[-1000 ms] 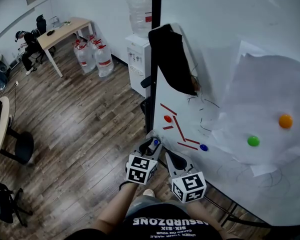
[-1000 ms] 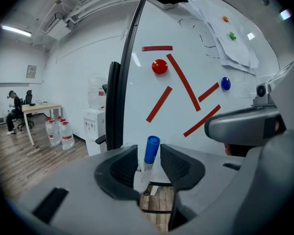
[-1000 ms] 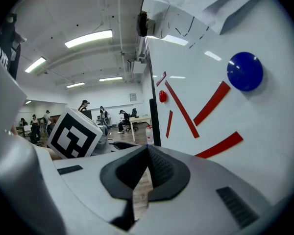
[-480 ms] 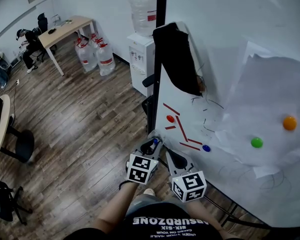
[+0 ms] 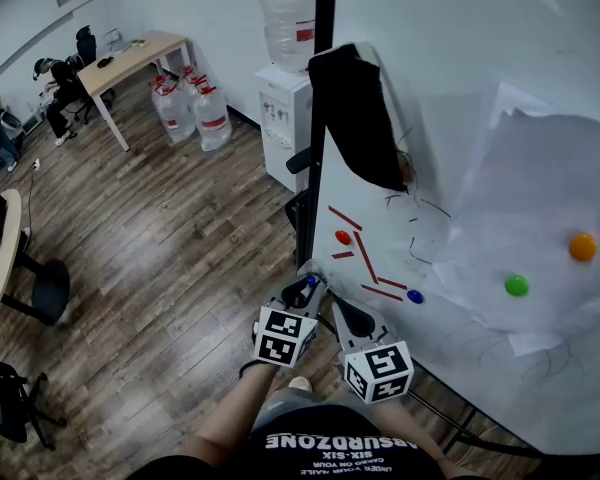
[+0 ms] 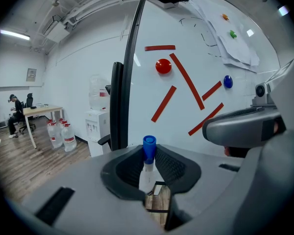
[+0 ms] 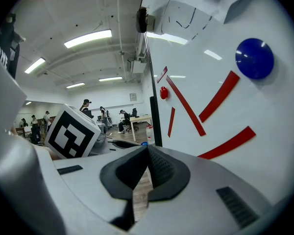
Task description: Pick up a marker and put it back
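Left gripper (image 6: 147,173) has just clamped the marker (image 6: 148,149), cap toward 12 o'clock; board (image 6: 176,126) at 1 o'clock. Right gripper (image 7: 146,168) closed, empty.

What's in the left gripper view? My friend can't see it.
The left tongs have just closed on a blue-capped marker standing upright between them. Behind is a whiteboard with red strips, a red magnet and a blue magnet.

The person's shirt (image 5: 330,466) carries "ABSURDZONE" and "SIX-SIX", printed upside down in the head view.
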### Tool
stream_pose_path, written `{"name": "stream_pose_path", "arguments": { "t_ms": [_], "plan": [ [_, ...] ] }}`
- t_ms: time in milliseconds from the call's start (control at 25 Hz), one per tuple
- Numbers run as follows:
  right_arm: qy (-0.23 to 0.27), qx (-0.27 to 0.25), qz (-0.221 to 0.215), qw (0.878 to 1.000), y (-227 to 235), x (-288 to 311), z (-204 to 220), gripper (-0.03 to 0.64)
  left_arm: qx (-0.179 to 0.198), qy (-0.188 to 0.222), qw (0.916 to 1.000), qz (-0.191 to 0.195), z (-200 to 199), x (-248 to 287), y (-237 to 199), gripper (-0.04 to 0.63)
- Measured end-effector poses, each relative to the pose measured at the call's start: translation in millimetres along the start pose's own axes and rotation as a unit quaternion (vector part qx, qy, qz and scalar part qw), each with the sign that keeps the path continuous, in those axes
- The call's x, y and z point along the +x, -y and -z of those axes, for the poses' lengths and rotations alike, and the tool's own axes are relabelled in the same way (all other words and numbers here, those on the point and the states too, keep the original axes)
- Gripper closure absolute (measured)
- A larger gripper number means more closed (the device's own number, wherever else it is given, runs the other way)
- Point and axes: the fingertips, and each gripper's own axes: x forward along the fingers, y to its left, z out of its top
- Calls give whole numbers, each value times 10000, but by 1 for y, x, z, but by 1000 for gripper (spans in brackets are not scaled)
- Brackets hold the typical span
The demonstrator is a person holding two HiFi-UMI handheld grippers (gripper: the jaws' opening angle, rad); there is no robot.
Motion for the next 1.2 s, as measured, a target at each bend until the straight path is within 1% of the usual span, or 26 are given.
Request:
{"name": "stream_pose_path", "arguments": {
  "t_ms": [520, 680, 960, 1200],
  "plan": [
    [9, -11, 11, 10000, -1, 0, -2, 618, 25, 163, 9999, -9, -15, -8, -5, 517],
    [52, -28, 36, 10000, 1, 1, -6, 618, 13, 331, 9995, -2, -29, -15, -5, 517],
    [107, -23, 67, 9999, 5, 1, -8, 618, -155, 660, 9977, -4, -57, -31, -9, 517],
    [113, -15, 73, 9999, 2, 0, -8, 618, -77, 909, 9958, -58, -79, -48, -10, 517]
  ]
}}
